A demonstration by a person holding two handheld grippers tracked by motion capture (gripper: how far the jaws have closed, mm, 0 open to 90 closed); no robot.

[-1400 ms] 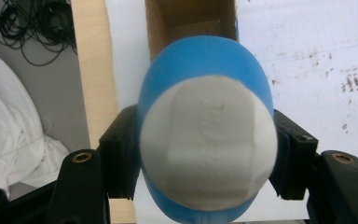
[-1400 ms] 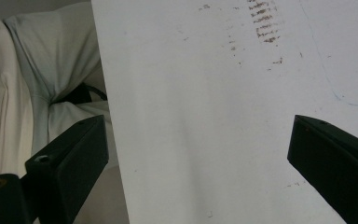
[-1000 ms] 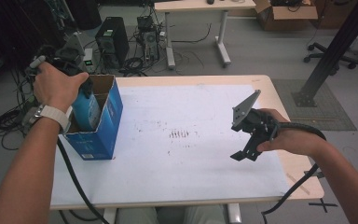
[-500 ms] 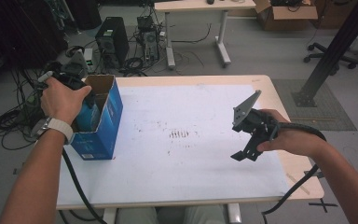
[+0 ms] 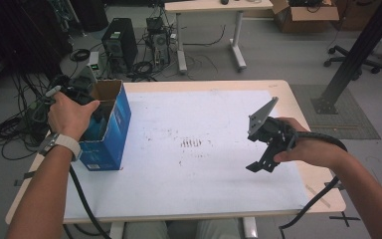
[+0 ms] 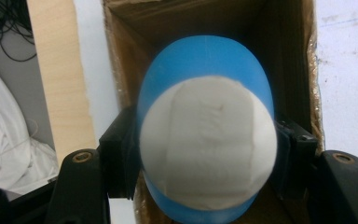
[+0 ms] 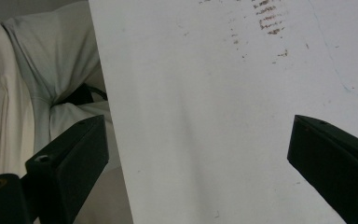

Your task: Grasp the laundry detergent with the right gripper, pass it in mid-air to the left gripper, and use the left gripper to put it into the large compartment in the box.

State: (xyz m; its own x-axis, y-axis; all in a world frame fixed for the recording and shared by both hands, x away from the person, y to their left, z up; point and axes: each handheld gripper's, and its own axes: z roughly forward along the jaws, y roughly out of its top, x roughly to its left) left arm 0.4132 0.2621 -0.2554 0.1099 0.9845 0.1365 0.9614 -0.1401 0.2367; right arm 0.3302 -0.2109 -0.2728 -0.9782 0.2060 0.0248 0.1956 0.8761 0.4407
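Presently, the left gripper (image 6: 205,154) is clamped on a blue and white egg-shaped object (image 6: 207,140), its two black jaws pressing the object's flanks from either side. In the left gripper view the object sits over the open mouth of the blue cardboard box (image 5: 110,130), with the brown inner walls of the box showing behind and around it. Whether the object rests on the box floor cannot be determined from that view.

In the high view the left hand (image 5: 70,113) is held at the top opening of the box, on the side facing the table's left edge, and covers most of the left gripper there. The box stands upright on the white sheet (image 5: 189,149) that covers the table (image 5: 298,97), near the sheet's left border.

The right gripper (image 5: 261,162) is well apart from the box, across the sheet near the table's right side, held in the right hand (image 5: 303,147) above the surface. Its jaws stand wide apart with nothing between them; the right gripper view looks past them onto the bare sheet, with smudged dark marks (image 7: 265,18) on the sheet beyond the jaws.
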